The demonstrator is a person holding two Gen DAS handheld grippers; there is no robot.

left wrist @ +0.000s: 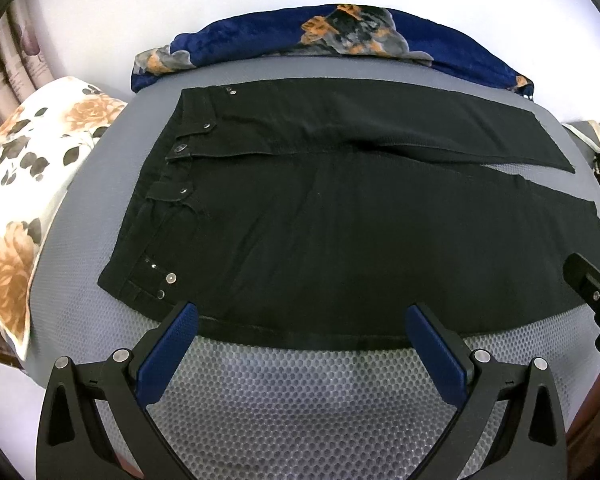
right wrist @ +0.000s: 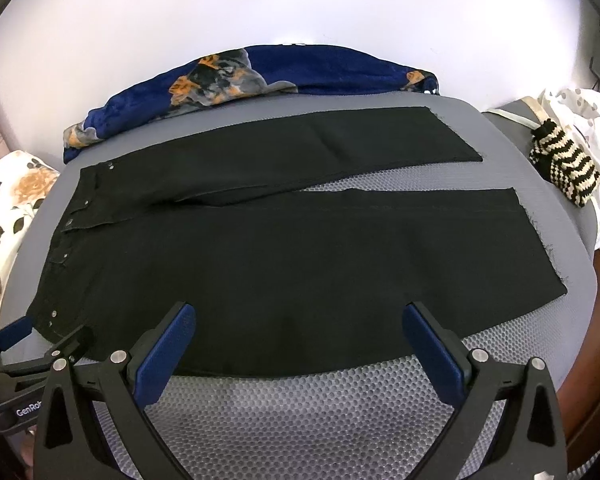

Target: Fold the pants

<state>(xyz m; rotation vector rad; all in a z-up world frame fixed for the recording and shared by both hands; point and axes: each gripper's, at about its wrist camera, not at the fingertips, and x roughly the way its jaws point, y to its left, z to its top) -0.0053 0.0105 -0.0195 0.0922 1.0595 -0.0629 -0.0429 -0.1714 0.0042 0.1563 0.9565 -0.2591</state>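
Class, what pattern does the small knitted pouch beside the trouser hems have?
The small knitted pouch has black and cream stripes, seen best in the right wrist view.

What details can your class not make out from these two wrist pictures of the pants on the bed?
- Underside of the black pants: hidden in both views, since they lie flat on the grey mesh cover.
- Right gripper in the left wrist view: cut off by the frame's right edge.
- Striped knit item: too small and distorted at the fisheye rim to identify.
- Blue blanket: its far side is hidden behind its own bulk.
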